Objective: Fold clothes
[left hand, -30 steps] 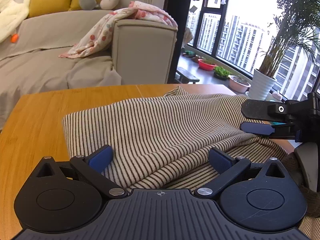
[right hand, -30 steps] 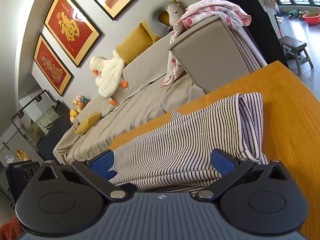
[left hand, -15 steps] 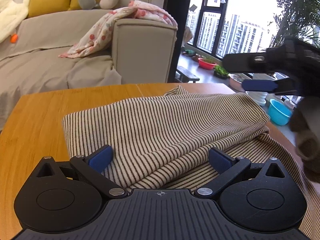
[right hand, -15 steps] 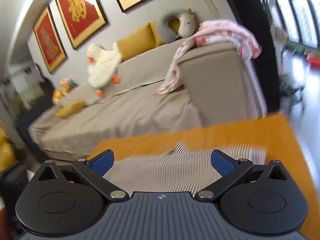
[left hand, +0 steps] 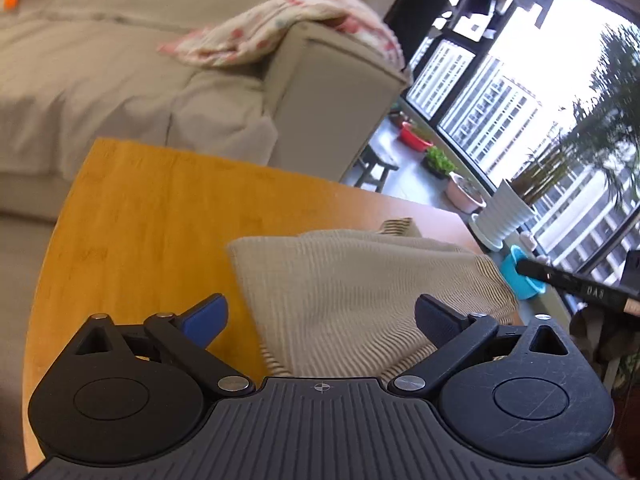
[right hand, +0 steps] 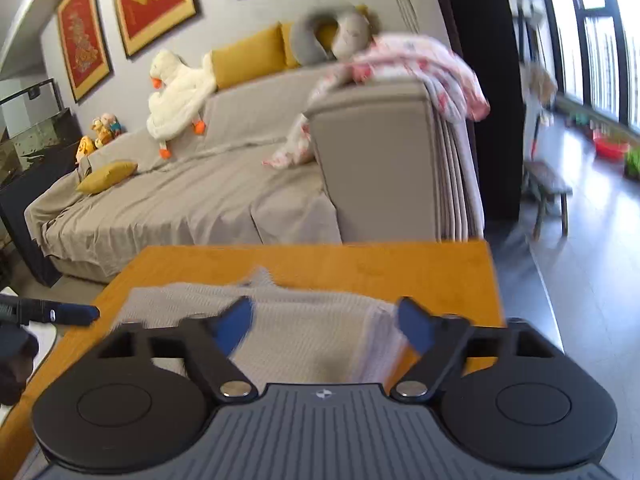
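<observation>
A folded striped garment [left hand: 360,280] lies on the wooden table [left hand: 160,208]. My left gripper [left hand: 320,316] hovers over the garment's near left corner, its jaws wide and closing a little, its pads clear of the cloth. In the right wrist view the garment [right hand: 180,304] is blurred under my right gripper [right hand: 326,322]. That gripper's jaws are closing, and neither pad presses on the cloth. A black finger [left hand: 560,280] of the right gripper shows at the garment's right end. The left gripper's finger [right hand: 60,314] pokes in from the left edge.
A grey sofa [right hand: 200,192] with a dotted blanket [right hand: 420,64] on its armrest stands just past the table's far edge. On the floor by the windows are a small stool [right hand: 548,188], a white plant pot [left hand: 504,216] and a blue tub [left hand: 520,276].
Both grippers have lifted and rolled. The left view has swung left, so the garment now sits to its right. The right gripper has left the cloth's right edge and its jaws have narrowed.
</observation>
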Motion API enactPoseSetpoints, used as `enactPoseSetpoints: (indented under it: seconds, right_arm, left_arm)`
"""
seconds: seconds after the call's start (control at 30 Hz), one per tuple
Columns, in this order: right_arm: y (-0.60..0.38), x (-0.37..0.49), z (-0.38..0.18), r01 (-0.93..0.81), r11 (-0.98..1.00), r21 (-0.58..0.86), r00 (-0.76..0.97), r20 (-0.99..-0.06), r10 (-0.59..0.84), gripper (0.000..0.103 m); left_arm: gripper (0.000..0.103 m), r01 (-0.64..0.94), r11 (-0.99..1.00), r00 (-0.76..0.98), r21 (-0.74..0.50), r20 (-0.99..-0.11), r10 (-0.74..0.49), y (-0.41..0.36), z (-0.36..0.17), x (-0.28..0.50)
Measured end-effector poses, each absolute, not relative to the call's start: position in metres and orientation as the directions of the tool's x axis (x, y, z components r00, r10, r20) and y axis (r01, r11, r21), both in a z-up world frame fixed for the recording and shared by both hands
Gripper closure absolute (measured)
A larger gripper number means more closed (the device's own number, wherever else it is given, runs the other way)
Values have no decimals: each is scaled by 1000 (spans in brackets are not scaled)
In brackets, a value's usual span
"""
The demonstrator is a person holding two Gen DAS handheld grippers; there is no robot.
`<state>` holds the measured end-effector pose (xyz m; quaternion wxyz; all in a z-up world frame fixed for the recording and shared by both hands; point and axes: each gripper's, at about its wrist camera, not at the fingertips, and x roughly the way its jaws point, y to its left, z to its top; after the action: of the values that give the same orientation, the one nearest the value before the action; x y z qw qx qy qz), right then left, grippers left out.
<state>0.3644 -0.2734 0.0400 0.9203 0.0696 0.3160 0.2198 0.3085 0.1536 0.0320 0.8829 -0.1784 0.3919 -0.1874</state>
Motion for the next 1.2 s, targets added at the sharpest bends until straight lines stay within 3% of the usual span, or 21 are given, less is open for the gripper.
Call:
enactPoseSetpoints:
  seconds: [0.07,0.2,0.4,0.47,0.5,0.53,0.63,0.7,1.0,1.2]
  right_arm:
    - [-290,377,32,-325,885,333,663,-587,465,31]
    - [-311,402,3,-264,846,464,574,-629,524,30]
    - [-279,439,-11,-372,780,504,486,-610,626,28]
    - [-258,450,-10,-425,765,484,455,-616,643,32]
    - [-248,455,-10,-451,756,475,439,-620,651,41]
    - [-238,460,-9,-475,749,462,425,-625,655,58]
    - [-225,455,-2,-524,765,374,442,-648,620,62]
    - [-228,444,9,-555,763,332,467,-634,616,66]
    - [-245,329,98,-699,703,134,553,-522,650,70]
    - [-239,239,92,-728,685,32,537,-594,599,71]
  left_arm:
    - [14,183,851,596,-493,-633,-494,161,26,322]
    - [14,186,850,571,-493,-650,-502,155,14,343]
    - [14,307,849,560,-429,-640,-526,124,7,371]
    - [22,339,852,561,-399,-641,-524,113,6,376]
    - [30,349,856,564,-382,-644,-517,108,6,377]
    - [37,351,860,569,-370,-646,-510,105,7,378]
    - [60,367,862,584,-350,-635,-506,103,11,374]
    - [68,398,858,598,-324,-618,-511,103,22,361]
    - [67,539,821,659,-190,-511,-551,105,91,247]
    - [63,549,826,656,-126,-546,-520,102,82,172]
